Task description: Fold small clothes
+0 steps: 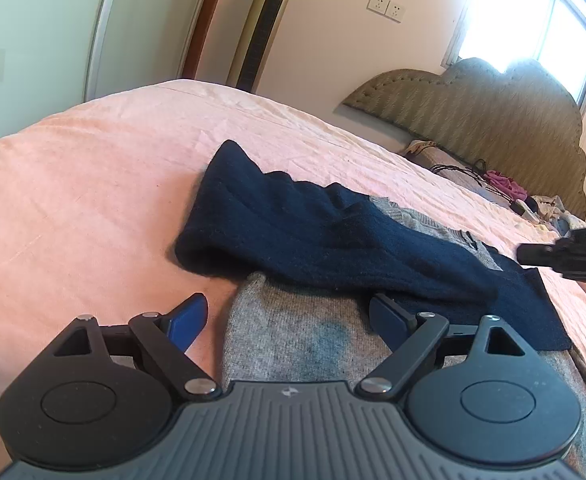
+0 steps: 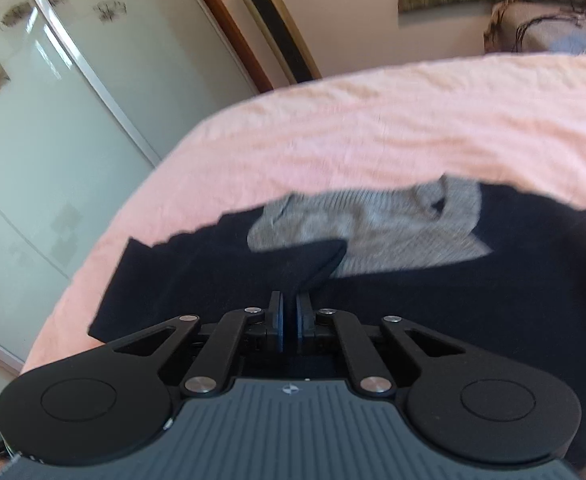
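In the left wrist view, the left gripper [image 1: 289,316] hangs spread wide over the grey knitted body of a small navy-and-grey knit garment [image 1: 333,236] lying mid-way across the pink bedsheet [image 1: 93,184], pinching nothing; the right gripper [image 1: 565,256] enters from the bed's right edge. In the right wrist view, the right gripper [image 2: 289,320] is pressed together on a raised peak of navy fabric (likely a sleeve). Carrying that peak low across the garment should keep the fold flat.
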Action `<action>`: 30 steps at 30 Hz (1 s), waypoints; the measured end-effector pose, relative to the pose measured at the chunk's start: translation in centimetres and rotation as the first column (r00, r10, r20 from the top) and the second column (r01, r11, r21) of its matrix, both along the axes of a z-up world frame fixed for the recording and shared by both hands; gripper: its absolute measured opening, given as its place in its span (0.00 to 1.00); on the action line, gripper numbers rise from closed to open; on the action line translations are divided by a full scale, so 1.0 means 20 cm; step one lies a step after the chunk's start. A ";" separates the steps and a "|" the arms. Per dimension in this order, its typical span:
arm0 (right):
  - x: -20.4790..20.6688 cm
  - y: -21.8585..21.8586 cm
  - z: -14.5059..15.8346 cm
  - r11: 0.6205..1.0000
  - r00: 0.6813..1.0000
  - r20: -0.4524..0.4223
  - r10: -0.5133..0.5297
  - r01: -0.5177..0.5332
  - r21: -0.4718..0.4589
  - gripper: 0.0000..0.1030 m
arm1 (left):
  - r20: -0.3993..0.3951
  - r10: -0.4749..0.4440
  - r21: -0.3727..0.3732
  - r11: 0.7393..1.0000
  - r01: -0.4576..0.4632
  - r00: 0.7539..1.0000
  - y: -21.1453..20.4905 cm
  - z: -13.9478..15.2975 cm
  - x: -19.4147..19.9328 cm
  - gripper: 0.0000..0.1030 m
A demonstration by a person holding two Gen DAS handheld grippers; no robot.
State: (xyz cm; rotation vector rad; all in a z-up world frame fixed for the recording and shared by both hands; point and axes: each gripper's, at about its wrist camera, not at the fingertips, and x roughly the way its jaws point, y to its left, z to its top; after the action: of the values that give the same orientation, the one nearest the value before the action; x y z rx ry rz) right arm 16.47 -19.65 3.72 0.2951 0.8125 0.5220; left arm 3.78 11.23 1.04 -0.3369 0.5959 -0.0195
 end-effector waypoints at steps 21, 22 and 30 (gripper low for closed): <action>0.15 0.07 -0.27 0.958 0.951 -0.290 0.102 -0.015 0.287 0.55 | -0.002 0.000 0.004 1.000 0.000 1.000 -0.02 0.00 0.00 0.91; 0.14 0.09 -0.27 0.961 0.956 -0.279 0.095 -0.014 0.277 0.54 | -0.001 -0.001 0.001 1.000 0.001 1.000 -0.01 0.00 0.00 0.91; 0.07 -0.03 -0.09 0.968 0.992 -0.106 0.063 -0.034 0.250 0.14 | 0.003 -0.004 -0.012 1.000 0.004 1.000 0.00 -0.01 0.00 0.92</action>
State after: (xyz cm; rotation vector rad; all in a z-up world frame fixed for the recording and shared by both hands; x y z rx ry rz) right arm 17.95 -20.29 1.85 0.5405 0.8669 0.6590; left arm 3.74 11.13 0.92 -0.3474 0.5937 -0.0270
